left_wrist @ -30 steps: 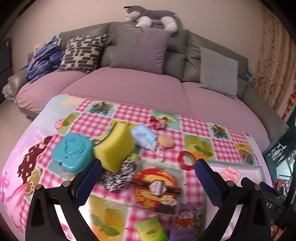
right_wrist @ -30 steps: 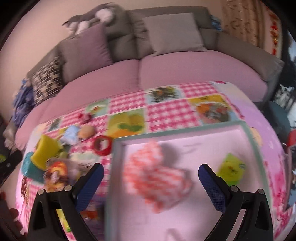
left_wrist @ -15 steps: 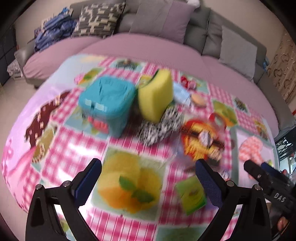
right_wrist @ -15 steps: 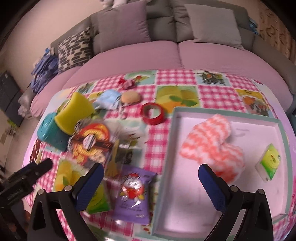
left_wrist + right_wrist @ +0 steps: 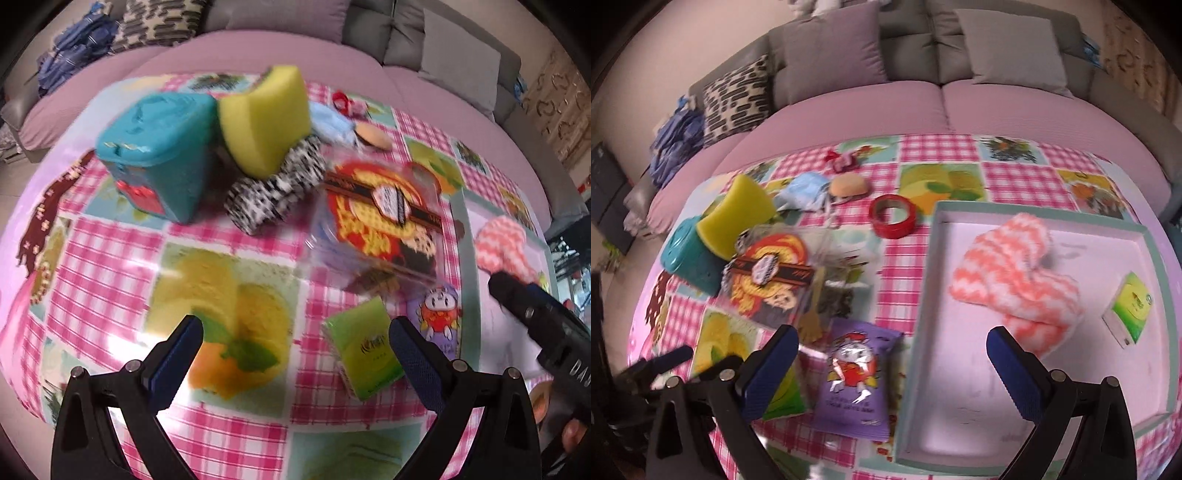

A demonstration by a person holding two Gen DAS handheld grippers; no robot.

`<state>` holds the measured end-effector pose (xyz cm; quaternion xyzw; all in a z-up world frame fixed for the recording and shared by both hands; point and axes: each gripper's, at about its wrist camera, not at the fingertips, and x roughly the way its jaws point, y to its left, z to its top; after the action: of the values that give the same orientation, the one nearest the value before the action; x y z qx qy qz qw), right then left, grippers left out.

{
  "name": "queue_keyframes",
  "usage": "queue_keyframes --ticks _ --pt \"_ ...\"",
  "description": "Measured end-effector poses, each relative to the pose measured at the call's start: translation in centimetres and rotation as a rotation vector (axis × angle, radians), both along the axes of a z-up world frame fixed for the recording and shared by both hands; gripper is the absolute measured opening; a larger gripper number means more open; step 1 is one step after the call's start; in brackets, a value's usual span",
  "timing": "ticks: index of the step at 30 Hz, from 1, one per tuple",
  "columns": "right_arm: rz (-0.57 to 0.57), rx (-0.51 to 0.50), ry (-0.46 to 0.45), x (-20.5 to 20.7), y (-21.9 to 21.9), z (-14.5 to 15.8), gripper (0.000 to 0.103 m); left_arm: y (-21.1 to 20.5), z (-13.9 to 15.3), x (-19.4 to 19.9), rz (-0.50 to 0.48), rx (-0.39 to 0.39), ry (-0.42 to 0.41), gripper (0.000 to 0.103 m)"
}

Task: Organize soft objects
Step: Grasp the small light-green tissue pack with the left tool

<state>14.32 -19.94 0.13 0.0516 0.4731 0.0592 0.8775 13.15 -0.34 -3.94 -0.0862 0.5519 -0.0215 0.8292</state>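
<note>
Both tools are held wide apart and empty: left gripper [image 5: 295, 350] is hung over the bare checked tablecloth [image 5: 110, 258] at lower centre of its view, right gripper [image 5: 892, 360] is straddled across the left wall of the tray [image 5: 923, 277].

Already in the tray: pink-and-white knit cloth [image 5: 1012, 273] at centre right, small green packet [image 5: 1132, 304] at far right edge.

Left on the cloth, clustered upper left in both views: yellow sponge [image 5: 266, 118] propped on a black-and-white patterned roll [image 5: 277, 188], against the teal box [image 5: 155, 147]; light blue fabric [image 5: 805, 192] behind it. A second green packet [image 5: 365, 350] is seen just beside the left gripper's right finger.

Risks:
- The sponge is leaned, not seated, so it is likely toppled by a one-sided pinch.
- The crinkly snack bag [image 5: 380, 218] overlaps the roll (probably; left view is blurred), so it may be dragged along.
- The two tools are close together, so a collision is possible on any cross-reach.
</note>
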Motion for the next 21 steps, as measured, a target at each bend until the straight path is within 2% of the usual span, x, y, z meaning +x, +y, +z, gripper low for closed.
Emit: queue_keyframes --ticks 10,14,17,19,21 --pt "-0.055 0.018 0.058 0.6 -1.8 -0.9 0.103 -4.1 -2.3 0.3 -0.079 0.034 0.064 0.1" --pt "-0.071 0.035 0.085 0.7 -2.3 -1.4 0.103 -5.7 -3.1 0.5 -0.102 0.083 0.078 0.099" --pt "-0.072 0.039 0.097 0.7 -2.4 -1.6 0.103 -6.1 -3.6 0.6 -0.116 0.084 0.093 0.089" --pt "-0.07 0.039 0.101 0.7 -2.4 -1.6 0.103 -6.3 -3.6 0.5 -0.112 0.093 0.088 0.086" --pt "-0.064 0.04 0.103 0.6 -2.3 -1.6 0.103 -6.1 -3.6 0.3 -0.104 0.12 0.081 0.077"
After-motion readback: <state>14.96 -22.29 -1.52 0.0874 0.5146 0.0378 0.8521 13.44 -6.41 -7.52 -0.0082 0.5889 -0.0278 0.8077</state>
